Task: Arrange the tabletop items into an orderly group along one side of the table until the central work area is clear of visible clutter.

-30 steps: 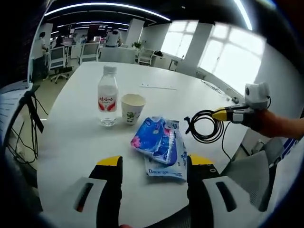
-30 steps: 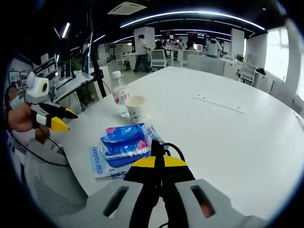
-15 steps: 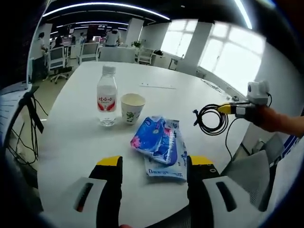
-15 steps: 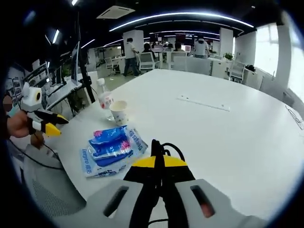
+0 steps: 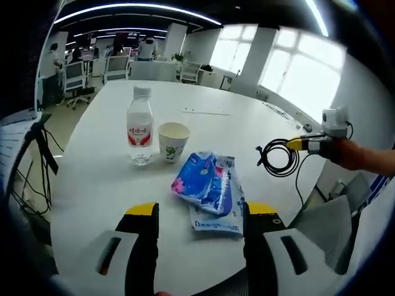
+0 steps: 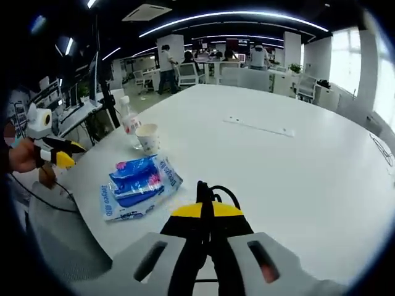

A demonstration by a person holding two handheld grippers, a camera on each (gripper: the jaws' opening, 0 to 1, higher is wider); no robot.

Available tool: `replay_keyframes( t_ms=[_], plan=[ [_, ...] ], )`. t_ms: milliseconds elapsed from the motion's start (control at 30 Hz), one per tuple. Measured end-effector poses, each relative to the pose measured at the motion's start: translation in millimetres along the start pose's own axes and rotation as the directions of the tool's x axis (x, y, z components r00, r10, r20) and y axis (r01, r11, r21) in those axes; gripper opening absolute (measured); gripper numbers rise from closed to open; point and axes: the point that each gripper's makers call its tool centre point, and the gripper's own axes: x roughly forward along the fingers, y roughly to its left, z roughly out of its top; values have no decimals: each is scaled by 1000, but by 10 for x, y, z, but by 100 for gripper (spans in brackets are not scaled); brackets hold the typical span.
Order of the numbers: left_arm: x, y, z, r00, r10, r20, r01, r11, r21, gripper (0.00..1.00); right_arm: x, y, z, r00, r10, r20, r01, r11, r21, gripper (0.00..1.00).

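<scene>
Drawn further off from the blue packets [image 5: 208, 185] than a second ago, the right gripper [image 5: 295, 144] holds its jaws clenched on a coiled black cable [image 5: 279, 158], which hangs beyond the white table [image 5: 92, 179] edge. Nearer in the left gripper view, the left gripper [image 5: 200, 216] stands released with jaws spread, low over the table just short of the packets. Past them a paper cup [image 5: 172, 140] sits just beside a water bottle [image 5: 140, 126].
</scene>
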Motion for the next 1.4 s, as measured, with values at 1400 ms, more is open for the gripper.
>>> replay_keyframes(
  t_ms=[1400],
  plan=[
    [-154,-19,24,997,71,14,-70,997,-17,55,436,-440,-619,984,43,-171,-33,997,63,1]
  ],
)
